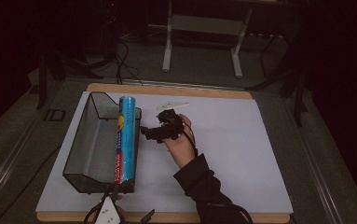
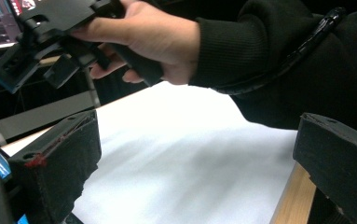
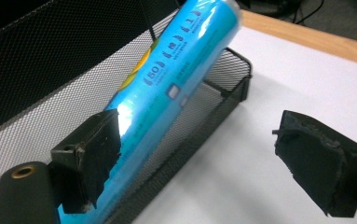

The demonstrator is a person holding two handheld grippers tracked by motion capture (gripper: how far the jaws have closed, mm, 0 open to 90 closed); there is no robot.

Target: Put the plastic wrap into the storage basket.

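Roll (image 1: 126, 137) rests on the basket (image 1: 85, 144) rim left of centre; we should bring the right gripper's (image 1: 152, 133) apart jaws around it squarely, left gripper (image 2: 199, 154) also gaping.

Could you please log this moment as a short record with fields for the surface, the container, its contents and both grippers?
surface: white mat on a wooden board
container: black mesh basket, at the mat's left side
contents: blue tube lying along the basket's right wall, far end propped on the rim
right gripper: held in a hand just right of the basket, jaws open, nothing between them
left gripper: at the mat's near edge, jaws open over the mat
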